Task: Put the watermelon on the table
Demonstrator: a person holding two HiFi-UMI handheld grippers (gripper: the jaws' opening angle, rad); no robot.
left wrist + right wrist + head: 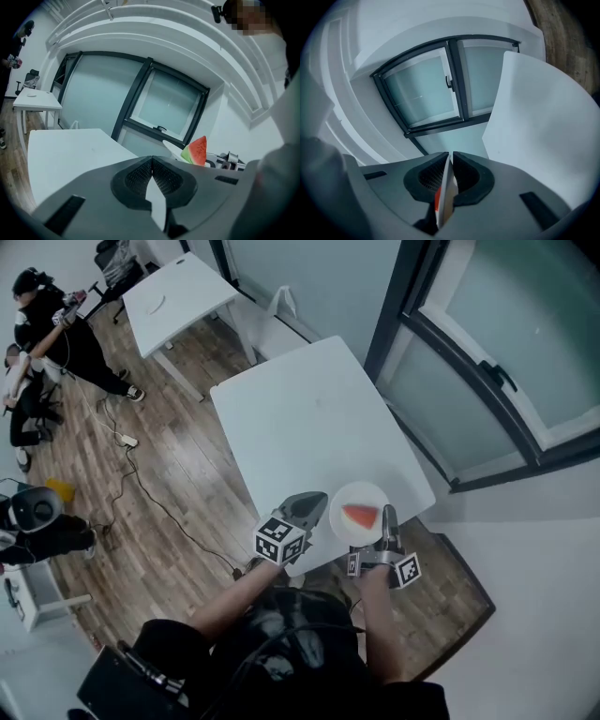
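A red watermelon slice (360, 516) with a green rind lies on a round white plate (347, 498) over the near right corner of the white table (300, 418). My right gripper (388, 515) is shut on the plate's near rim; in the right gripper view the plate (446, 187) shows edge-on between the pads, with a strip of red watermelon (437, 199) on it. My left gripper (317, 500) is shut with nothing in it, just left of the plate. The left gripper view looks past its own shut jaws, with the slice (199, 151) upright to the right.
Dark-framed glass panels (487, 334) run along the table's right side. A second white table (173, 296) stands at the back left, with people (47, 324) beside it. Cables (141, 484) trail over the wood floor on the left.
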